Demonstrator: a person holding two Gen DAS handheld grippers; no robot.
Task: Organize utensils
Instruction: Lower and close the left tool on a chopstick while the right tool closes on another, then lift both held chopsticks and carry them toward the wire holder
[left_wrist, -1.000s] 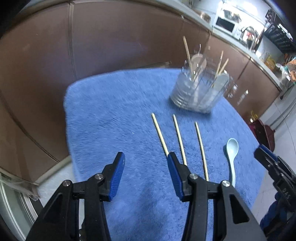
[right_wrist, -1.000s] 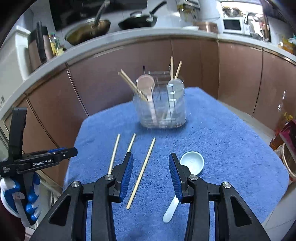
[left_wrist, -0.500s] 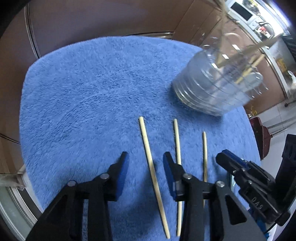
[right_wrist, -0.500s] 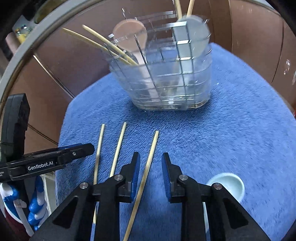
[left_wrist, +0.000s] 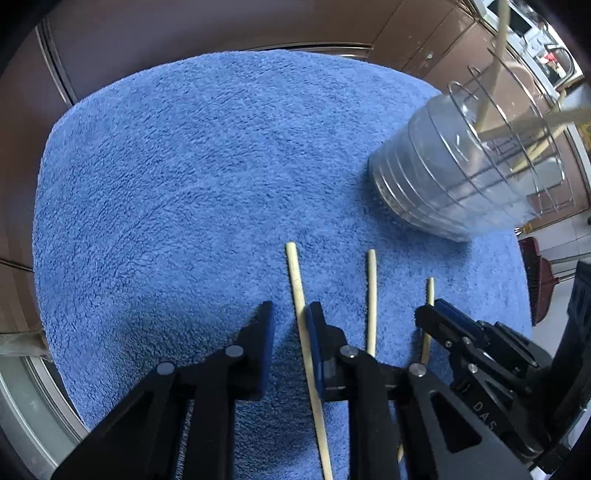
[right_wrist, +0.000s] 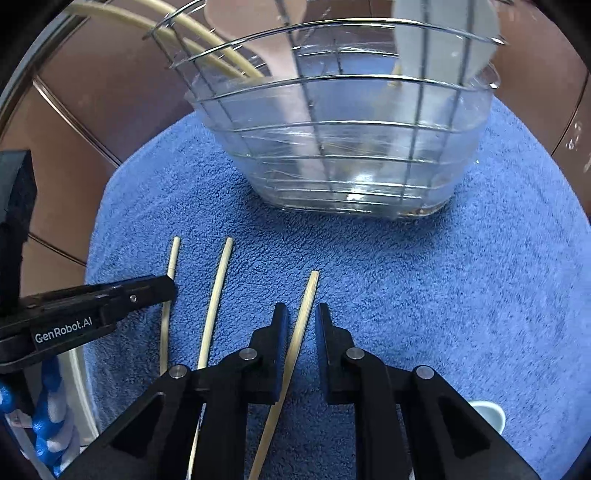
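A: Left claw (left_wrist: 289, 310), what's it doing?

B: Pointing steeply down at the blue towel (left_wrist: 184, 184) that's covering the tabletop. Jaws have just been closing and are now sitting either side of the left chopstick (left_wrist: 295, 273). The stick's lying against the right-hand pad, w/ towel showing btwn it and the other pad, so it's not clamping yet.

A: Right claw (right_wrist: 301, 310)?

B: Same deal. It's straddling the right chopstick (right_wrist: 308, 295), jaws have just been closing, and the stick's running close by the left-hand finger w/ a gap on the other side. No grip there either.

A: Where are the 3 sticks lying?

B: Side by side, apart, on the half of the tabletop nearer the claws, tips pointing twd the far edge. The mid chopstick (left_wrist: 371, 288) is lying btwn the two claws, w/ nothing touching it.

A: And the holder?

B: The clear holder (right_wrist: 332, 147), w/ a wire rack in it, is standing twd the far edge, beyond the stick tips. Chopsticks and two spoon bowls are sticking up out of it.

A: Anything else?

B: A pale spoon (right_wrist: 487, 413) is lying on the towel at the near right, mostly hidden behind the right claw's frame. A blue-and-white gloved hand (right_wrist: 40, 424) is holding the left claw.
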